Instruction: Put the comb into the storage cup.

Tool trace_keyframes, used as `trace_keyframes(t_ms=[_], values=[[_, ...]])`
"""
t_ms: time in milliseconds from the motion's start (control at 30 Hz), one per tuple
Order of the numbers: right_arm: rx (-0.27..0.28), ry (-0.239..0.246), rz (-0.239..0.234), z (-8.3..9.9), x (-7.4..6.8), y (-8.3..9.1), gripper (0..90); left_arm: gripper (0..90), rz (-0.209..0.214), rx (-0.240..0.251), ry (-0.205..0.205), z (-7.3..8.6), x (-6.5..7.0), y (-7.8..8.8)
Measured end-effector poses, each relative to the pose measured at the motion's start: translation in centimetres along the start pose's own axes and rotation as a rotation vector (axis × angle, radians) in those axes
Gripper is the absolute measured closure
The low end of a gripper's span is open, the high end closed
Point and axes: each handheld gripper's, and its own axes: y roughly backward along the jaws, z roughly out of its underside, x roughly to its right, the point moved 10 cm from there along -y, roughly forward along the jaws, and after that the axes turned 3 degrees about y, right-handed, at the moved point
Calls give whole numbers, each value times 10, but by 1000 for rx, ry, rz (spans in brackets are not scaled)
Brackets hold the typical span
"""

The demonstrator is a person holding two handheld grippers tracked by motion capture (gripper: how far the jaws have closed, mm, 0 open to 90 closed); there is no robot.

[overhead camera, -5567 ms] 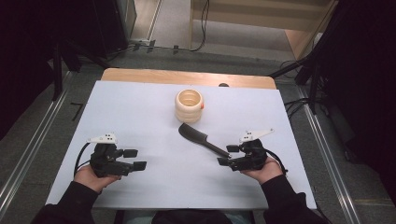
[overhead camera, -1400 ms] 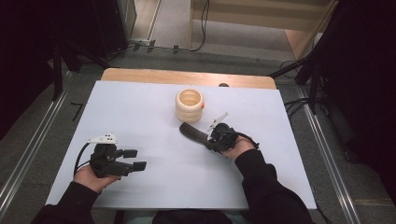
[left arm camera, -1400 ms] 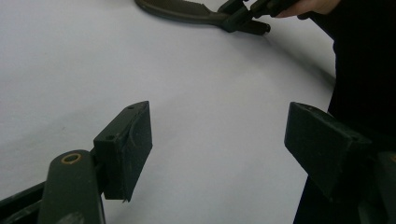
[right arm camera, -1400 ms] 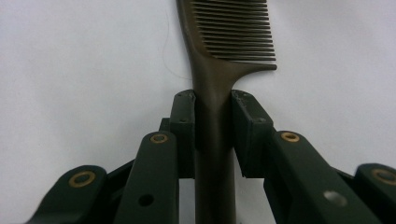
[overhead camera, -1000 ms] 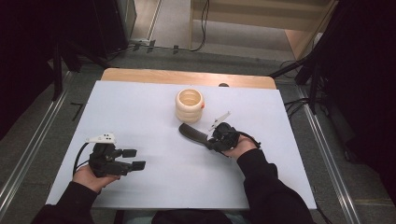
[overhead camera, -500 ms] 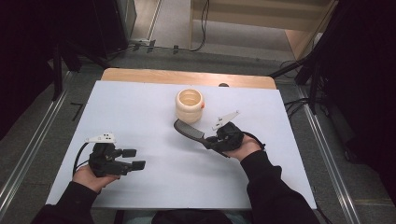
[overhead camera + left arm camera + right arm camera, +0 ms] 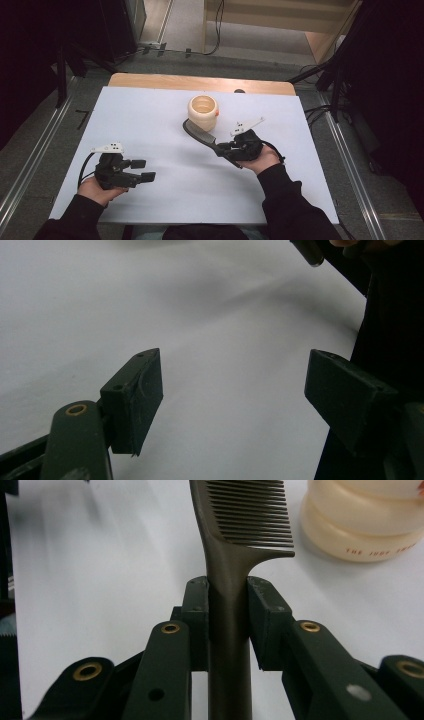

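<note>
- Dark brown comb (image 7: 235, 555): long plain handle, one row of fine teeth along one side, head pointing away from the hand toward the cream ribbed cup (image 7: 203, 113).
- Handle clamped between the pads of the right gripper (image 7: 227, 625), jaws drawn in tight on both flanks, toothed half jutting free beyond the tips.
- In the high view, comb (image 7: 200, 135) slanting up-left from the right gripper (image 7: 227, 148), its tip just beside the base of the cup; contact with the cup not discernible.
- Cup upright on the white table (image 7: 150, 115), near the far edge, printed lettering low on its wall.
- Left gripper (image 7: 142, 170) well apart at the near left, jaws spread wide, nothing between them, bare table surface beneath in the left gripper view (image 7: 232, 405).
- Broad open stretch of table between the two hands and to the left of the cup; wooden strip (image 7: 200, 83) along the far edge, metal rails (image 7: 30, 160) flanking both sides.
</note>
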Motion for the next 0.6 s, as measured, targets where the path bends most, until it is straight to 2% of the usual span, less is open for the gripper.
trace_keyframes(t_ms=[200,400,600], values=[[105,-41,31,-14,2,11,702,239,-1,0,0,0,0,0],[188,-89,81,-23,11,18,702,239,-1,-3,-2,0,0,0],[219,-117,127,-28,17,17,702,239,-1,-3,-1,0,-1,-1]])
